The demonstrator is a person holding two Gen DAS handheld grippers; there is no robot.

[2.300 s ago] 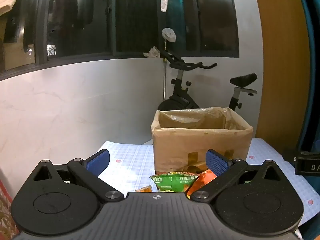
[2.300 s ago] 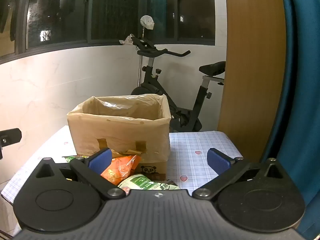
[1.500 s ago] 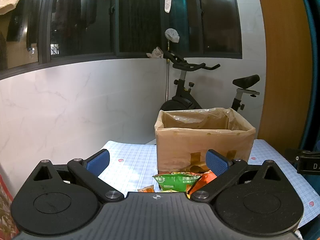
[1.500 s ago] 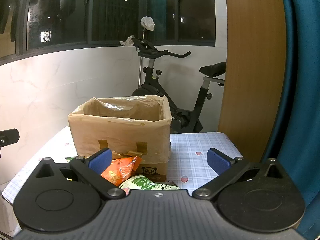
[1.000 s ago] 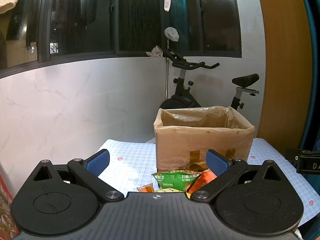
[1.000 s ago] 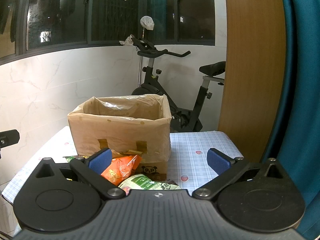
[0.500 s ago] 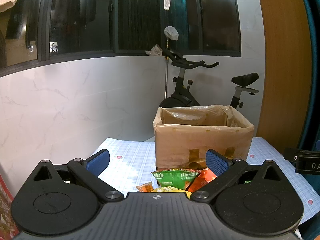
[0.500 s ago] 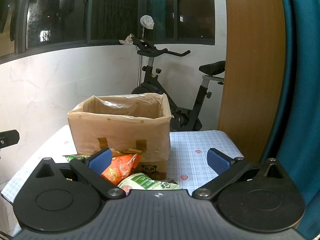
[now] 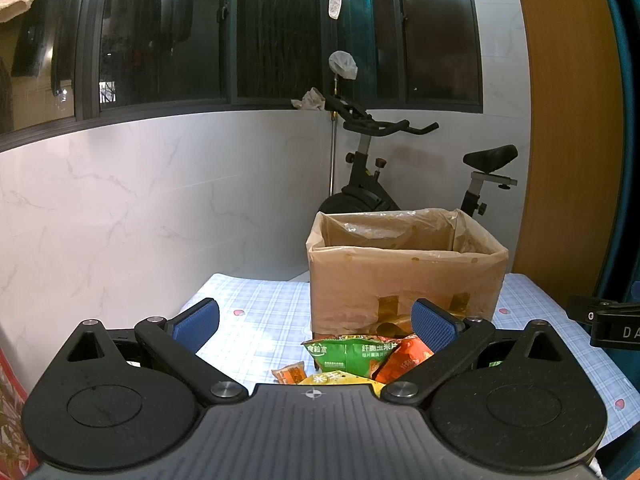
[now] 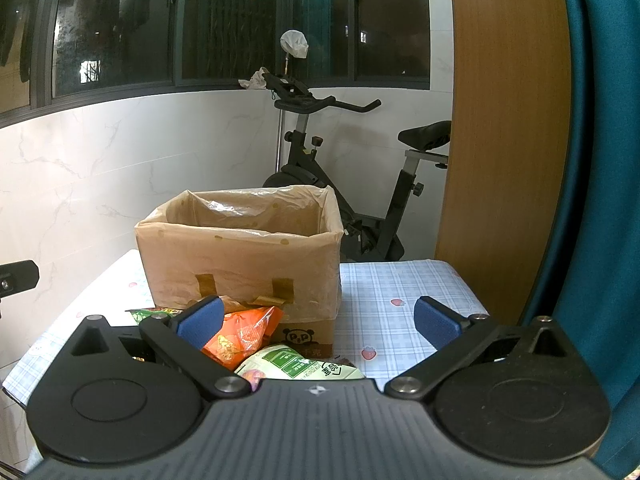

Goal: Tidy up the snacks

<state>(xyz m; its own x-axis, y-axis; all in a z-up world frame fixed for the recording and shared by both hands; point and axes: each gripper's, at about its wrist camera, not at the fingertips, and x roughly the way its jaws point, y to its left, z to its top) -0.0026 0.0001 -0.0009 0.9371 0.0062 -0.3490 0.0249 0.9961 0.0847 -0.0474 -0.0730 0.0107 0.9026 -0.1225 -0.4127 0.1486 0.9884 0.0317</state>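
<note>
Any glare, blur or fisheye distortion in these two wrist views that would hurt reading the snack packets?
Left wrist view: a bright glare patch on the tablecloth left of the box; the green packet stays sharp. Right wrist view: even light, the orange packet is crisp. In both views the window frames bow at the edges.

Snack packets [image 9: 352, 356] partly hidden behind the left gripper's body, lower ends unseen; white-green packet [image 10: 298, 366] likewise cut by the right gripper's body; cardboard box [image 10: 240, 268] contents hidden by its walls; bench [image 9: 256, 320] near edge hidden; packet print too small to read.
</note>
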